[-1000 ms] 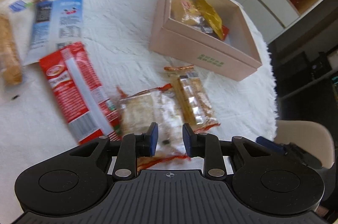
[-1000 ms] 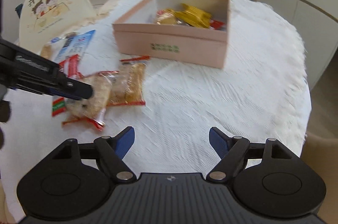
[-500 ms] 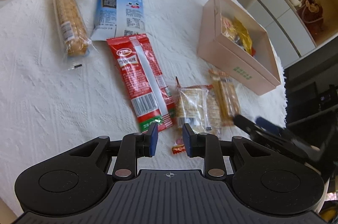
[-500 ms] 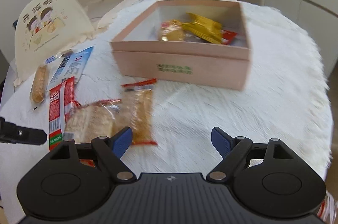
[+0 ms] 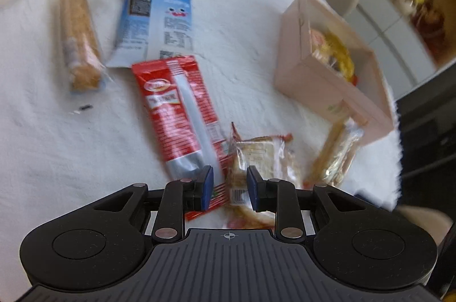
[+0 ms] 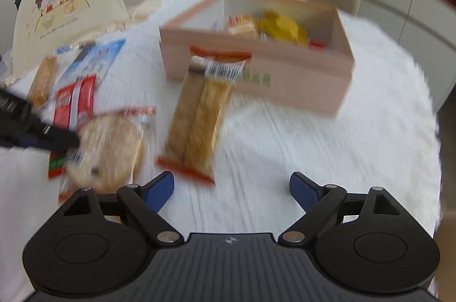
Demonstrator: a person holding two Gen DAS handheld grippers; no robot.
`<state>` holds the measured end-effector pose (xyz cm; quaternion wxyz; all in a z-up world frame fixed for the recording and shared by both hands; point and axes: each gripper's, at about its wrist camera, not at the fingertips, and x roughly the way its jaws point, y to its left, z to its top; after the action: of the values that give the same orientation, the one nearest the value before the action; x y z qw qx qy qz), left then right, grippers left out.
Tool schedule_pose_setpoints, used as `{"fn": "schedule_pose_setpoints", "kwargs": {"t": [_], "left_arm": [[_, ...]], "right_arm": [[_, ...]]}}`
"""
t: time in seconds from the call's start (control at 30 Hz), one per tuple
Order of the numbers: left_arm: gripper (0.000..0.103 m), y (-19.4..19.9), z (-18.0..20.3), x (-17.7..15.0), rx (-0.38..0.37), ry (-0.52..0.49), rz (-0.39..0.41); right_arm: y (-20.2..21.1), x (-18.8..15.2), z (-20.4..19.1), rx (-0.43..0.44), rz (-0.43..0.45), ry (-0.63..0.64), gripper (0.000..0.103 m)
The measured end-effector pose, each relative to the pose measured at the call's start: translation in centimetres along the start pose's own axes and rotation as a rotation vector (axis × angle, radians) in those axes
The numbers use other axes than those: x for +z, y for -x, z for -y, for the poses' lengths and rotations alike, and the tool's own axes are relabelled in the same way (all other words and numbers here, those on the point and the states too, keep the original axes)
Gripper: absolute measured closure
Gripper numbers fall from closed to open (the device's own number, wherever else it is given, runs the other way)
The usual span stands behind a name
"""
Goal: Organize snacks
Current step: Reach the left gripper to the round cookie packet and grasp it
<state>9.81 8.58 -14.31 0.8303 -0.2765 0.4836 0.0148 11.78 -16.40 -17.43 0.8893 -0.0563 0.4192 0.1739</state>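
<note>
A: Right wrist view: our right gripper (image 6: 231, 188) hangs over the white textured tablecloth (image 6: 327, 148), jaws opening, nothing between them. The long clear packet of two golden wafer bars with red end seals (image 6: 199, 116) lies just ahead and left of centre, its far end close to or against the front wall of the open pink cardboard box (image 6: 285, 74); blur hides which.

B: So we take that one. Our advice: line up across the narrow width, not along the length, and come down mid-packet so it doesn't droop.

A: Agreed. The film looks slippery, so we should close firmly. The box is straight ahead, a short carry, and it already holds a yellow wrapper (image 6: 282, 28) and others.

B: Left side?

A: In the left wrist view our left gripper (image 5: 230, 185) has its jaws narrowed, not clenched. The clear packet of round pale rice crackers (image 5: 256, 159) sits just ahead of the pads, its near edge running under them. We can't tell whether they pinch it; frame's blurred.

B: In our view the risk is the two grippers crowding. The left one's tip shows at our right gripper's left, touching or just over that cracker packet.

A: So we keep the right approach to the wafer's right edge. The red foil sachet (image 5: 176, 114), blue-white pouch (image 5: 154, 28) and tan biscuit roll (image 5: 79, 37) wait further ahead-left of the left gripper.
</note>
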Motion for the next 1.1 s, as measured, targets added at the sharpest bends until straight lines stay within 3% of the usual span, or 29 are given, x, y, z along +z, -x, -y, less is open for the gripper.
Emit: {"fn": "schedule_pose_setpoints", "kwargs": {"t": [0.23, 0.33, 0.4, 0.43, 0.47, 0.6, 0.7, 0.83, 1.1], "left_arm": [[0.069, -3.9, 0.6, 0.4, -0.228, -0.043, -0.103], [0.071, -4.4, 0.3, 0.3, -0.268, -0.013, -0.109], [0.072, -4.3, 0.0, 0.0, -0.277, 0.018, -0.113], [0.072, -4.1, -0.3, -0.2, -0.276, 0.024, -0.115], [0.072, -3.9, -0.4, -0.4, -0.271, 0.02, -0.115], [0.069, -3.6, 0.7, -0.6, -0.247, -0.03, -0.116], [0.067, -3.8, 1.5, -0.7, -0.225, -0.054, -0.096], [0.05, -4.3, 2.8, 0.0, -0.228, -0.117, -0.088], [0.046, -2.4, 3.0, -0.7, -0.24, -0.144, -0.129]], "right_arm": [[3.1, -0.1, 1.9, -0.056, 0.087, -0.045, 0.014], [2.7, 1.0, 3.4, -0.02, 0.093, -0.135, 0.014], [1.6, 1.4, 3.9, -0.047, 0.063, -0.171, 0.02], [1.2, 1.5, 3.8, -0.059, 0.044, -0.163, 0.034], [1.1, 1.4, 3.6, -0.041, 0.046, -0.147, 0.036], [1.2, 0.5, 2.3, 0.014, 0.025, -0.09, 0.037], [0.8, -0.6, 1.7, -0.001, 0.024, -0.078, 0.04], [1.1, -0.9, 2.0, 0.008, 0.028, -0.092, 0.041], [2.0, -1.6, 1.9, 0.058, 0.021, -0.074, 0.041]]}}
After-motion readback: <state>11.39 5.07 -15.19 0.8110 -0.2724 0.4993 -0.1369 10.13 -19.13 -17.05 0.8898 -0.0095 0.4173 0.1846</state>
